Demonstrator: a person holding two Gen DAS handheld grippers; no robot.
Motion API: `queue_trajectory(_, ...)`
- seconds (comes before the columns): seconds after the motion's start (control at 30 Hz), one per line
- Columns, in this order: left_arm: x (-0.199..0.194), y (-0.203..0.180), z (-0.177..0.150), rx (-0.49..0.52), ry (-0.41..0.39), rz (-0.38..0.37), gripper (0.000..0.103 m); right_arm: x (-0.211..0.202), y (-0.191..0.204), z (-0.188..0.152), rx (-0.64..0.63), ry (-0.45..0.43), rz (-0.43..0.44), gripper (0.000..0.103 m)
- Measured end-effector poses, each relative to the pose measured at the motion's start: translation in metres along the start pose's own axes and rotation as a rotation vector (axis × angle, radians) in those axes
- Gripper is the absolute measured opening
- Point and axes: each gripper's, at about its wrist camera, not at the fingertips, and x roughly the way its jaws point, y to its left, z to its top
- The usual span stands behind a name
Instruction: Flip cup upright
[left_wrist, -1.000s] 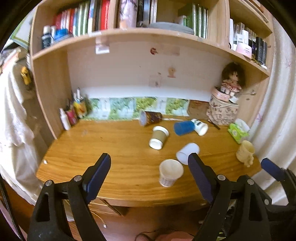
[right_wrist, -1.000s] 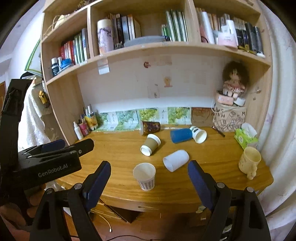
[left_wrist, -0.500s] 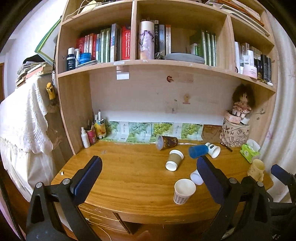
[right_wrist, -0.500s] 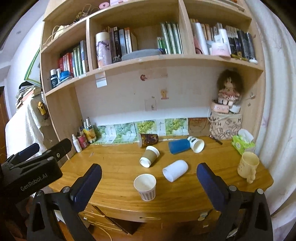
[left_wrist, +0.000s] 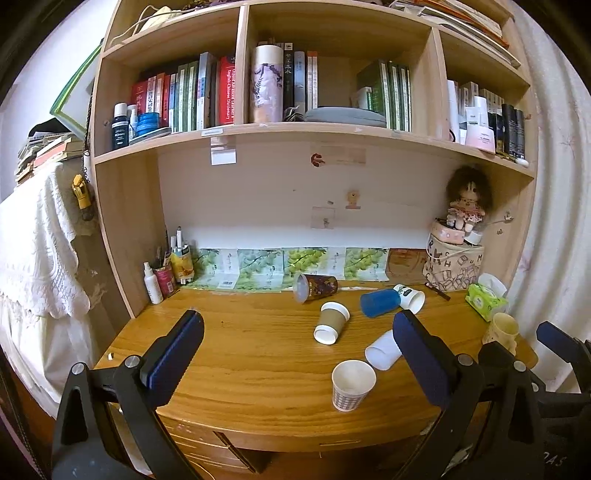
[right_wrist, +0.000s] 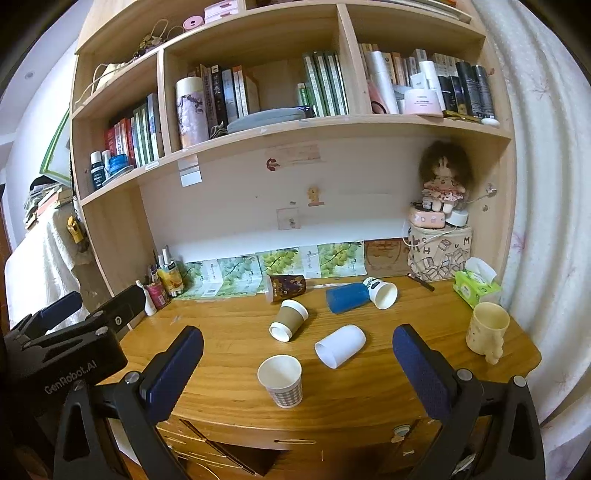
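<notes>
Several cups lie on their sides on the wooden desk (right_wrist: 229, 332): a white cup (right_wrist: 340, 345) (left_wrist: 382, 352), a brown sleeved paper cup (right_wrist: 290, 319) (left_wrist: 331, 322), a dark patterned cup (right_wrist: 286, 288) (left_wrist: 314, 288), a blue cup (right_wrist: 345, 297) (left_wrist: 378, 302) and a white printed cup (right_wrist: 382, 292) (left_wrist: 410, 297). A checked paper cup (right_wrist: 281, 380) (left_wrist: 351, 384) stands upright near the front edge. My left gripper (left_wrist: 295, 354) and right gripper (right_wrist: 295, 354) are both open and empty, held back in front of the desk.
A cream mug (right_wrist: 485, 326) stands upright at the desk's right end, beside a green tissue pack (right_wrist: 474, 286). A patterned bag (right_wrist: 439, 254) with a doll sits at the back right. Bottles and pens (right_wrist: 162, 284) stand at the back left. Bookshelves hang above.
Both grippers have pulled back and tilted up from the desk; the view now takes in more of the shelves. The cups have not moved.
</notes>
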Motion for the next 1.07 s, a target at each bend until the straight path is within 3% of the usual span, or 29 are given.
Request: queue_trajectory(1.07,0.0029,0.0054,-0.0012,0.001,0.018,0.000,0.102,0.0046,0.0030,-0.0021,-0.010,0.019,0.002,0.103)
